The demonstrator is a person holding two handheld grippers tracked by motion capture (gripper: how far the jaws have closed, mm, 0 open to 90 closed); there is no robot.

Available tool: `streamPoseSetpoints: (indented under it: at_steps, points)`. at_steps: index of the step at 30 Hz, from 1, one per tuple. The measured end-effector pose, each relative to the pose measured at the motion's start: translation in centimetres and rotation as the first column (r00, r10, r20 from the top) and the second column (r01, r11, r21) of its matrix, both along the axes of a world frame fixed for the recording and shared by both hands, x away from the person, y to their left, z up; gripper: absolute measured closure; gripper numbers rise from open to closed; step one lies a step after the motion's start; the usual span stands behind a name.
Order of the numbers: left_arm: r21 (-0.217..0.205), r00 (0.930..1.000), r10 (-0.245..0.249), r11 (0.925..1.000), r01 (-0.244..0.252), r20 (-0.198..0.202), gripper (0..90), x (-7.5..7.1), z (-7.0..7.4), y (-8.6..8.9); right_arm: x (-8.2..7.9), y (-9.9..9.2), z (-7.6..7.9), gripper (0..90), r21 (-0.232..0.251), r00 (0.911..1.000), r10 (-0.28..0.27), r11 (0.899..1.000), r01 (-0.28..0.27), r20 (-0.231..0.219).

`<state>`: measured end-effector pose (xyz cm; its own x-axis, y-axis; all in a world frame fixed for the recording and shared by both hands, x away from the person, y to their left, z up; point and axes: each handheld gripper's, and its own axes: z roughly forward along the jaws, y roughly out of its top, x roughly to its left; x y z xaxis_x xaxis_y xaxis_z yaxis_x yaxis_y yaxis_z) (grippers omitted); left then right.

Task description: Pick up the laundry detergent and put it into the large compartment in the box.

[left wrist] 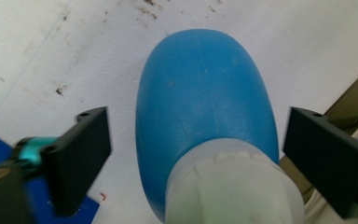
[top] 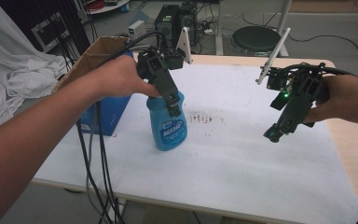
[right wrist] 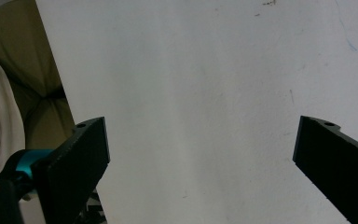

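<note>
Now your left gripper [top: 171,105] sits over a blue bottle [top: 168,123] standing upright on the white table [top: 242,154], its jaws wide on either side of the pale cap [left wrist: 233,186], not touching. Your right gripper [top: 274,134] hovers well apart, jaws wide, empty.

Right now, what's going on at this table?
A person holds a claw in each hand over a white-covered table. The left claw sits over the pale cap of an upright blue plastic bottle with a printed label, one jaw on either side of the cap with gaps showing, so it is not gripped yet. The right claw hangs open above bare tabletop, off to the bottle's right. An open cardboard box with blue sides stands at the table's far left.
</note>
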<state>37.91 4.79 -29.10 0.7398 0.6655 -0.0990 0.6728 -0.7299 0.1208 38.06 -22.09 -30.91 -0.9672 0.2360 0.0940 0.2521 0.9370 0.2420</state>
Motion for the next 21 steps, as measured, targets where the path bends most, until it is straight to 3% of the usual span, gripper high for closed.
streamPoseSetpoints:
  at_steps: [9, 21]
  points:
    - [0.014, 0.9999, 0.010, 0.9999, -0.010, -0.002, 11.3, 0.01, -0.29, -0.17, -0.06, 0.02, 0.04, 2.7, -0.002, 1.0000, 0.000, 1.000, 0.000, -0.003]
    - [0.015, 0.9997, 0.024, 0.9996, -0.024, 0.002, 20.9, -0.07, -0.25, -0.12, -0.07, 0.04, 0.05, 2.7, -0.003, 1.0000, 0.004, 1.000, -0.004, -0.002]
